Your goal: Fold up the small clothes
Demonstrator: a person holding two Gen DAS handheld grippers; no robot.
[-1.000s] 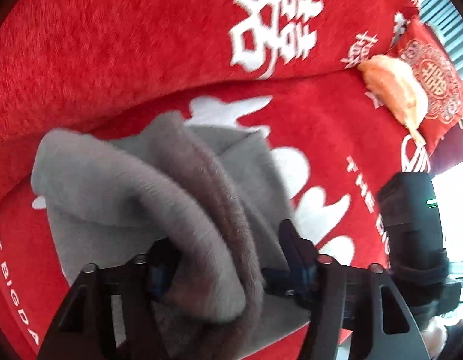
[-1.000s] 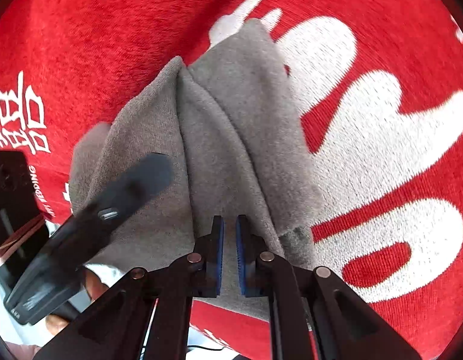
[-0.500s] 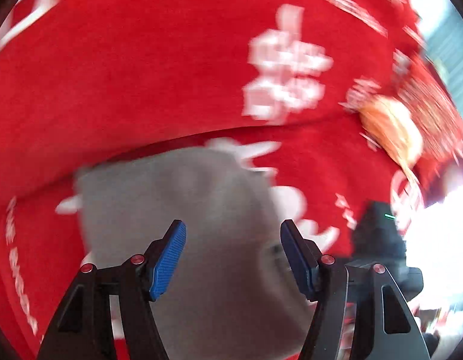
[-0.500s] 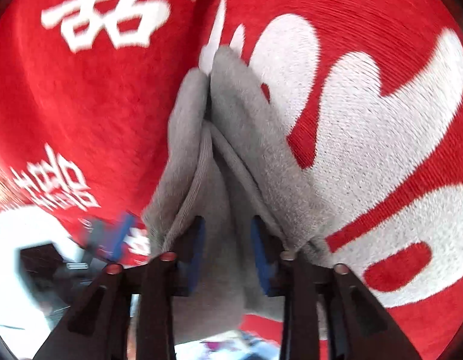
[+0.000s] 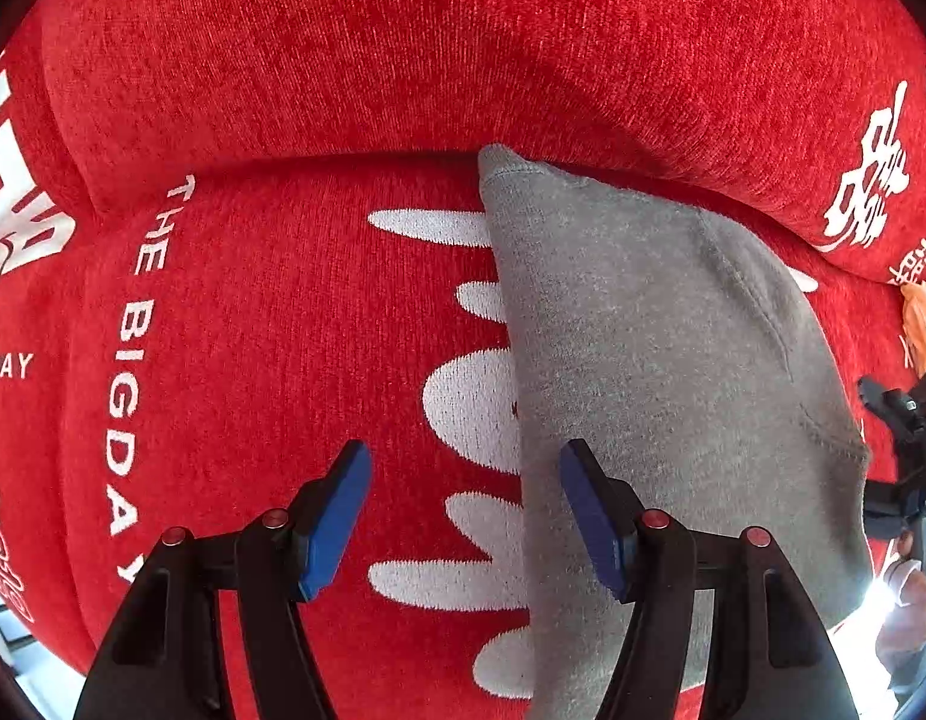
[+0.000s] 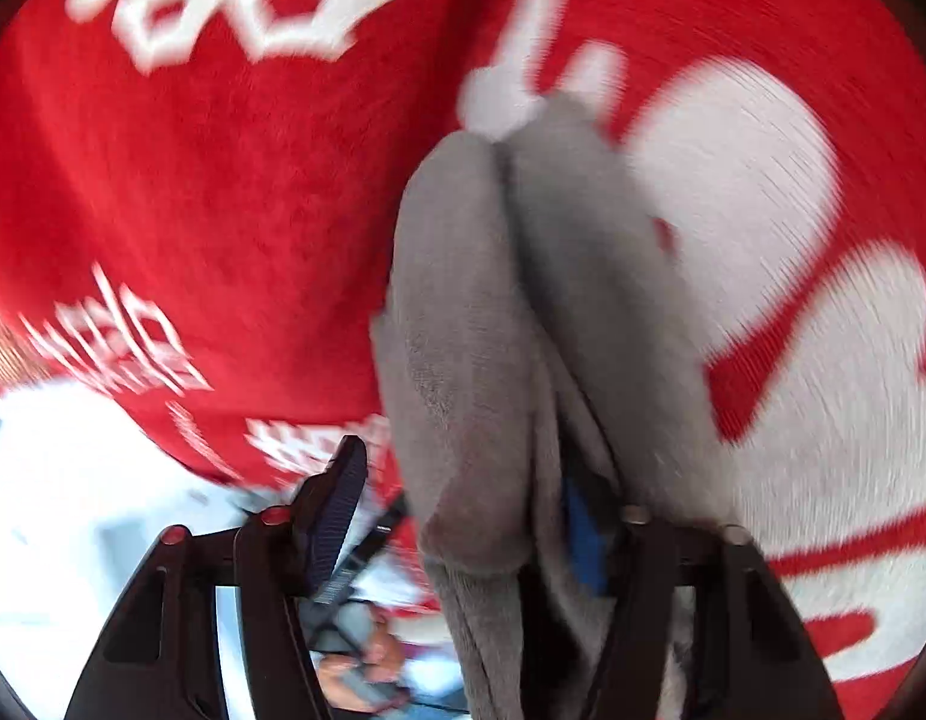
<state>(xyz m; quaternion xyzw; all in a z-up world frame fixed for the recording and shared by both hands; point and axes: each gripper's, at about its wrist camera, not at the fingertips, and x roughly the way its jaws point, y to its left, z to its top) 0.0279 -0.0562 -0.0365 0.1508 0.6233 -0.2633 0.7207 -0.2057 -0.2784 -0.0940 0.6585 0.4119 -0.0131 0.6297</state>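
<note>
Left wrist view: your left gripper (image 5: 463, 516) stands wide open and empty beside the soft, limp gray garment (image 5: 661, 360); grip its near folded edge.

1. "THE BIGDAY" in white, running down the red cover (image 5: 234, 324) at 9 o'clock, left wrist view.
2. "GDAY", cut off at the edge, further toward 9 o'clock.
3. White Chinese characters at 2 o'clock; in the right wrist view at 11 o'clock, too blurred to read.
</note>
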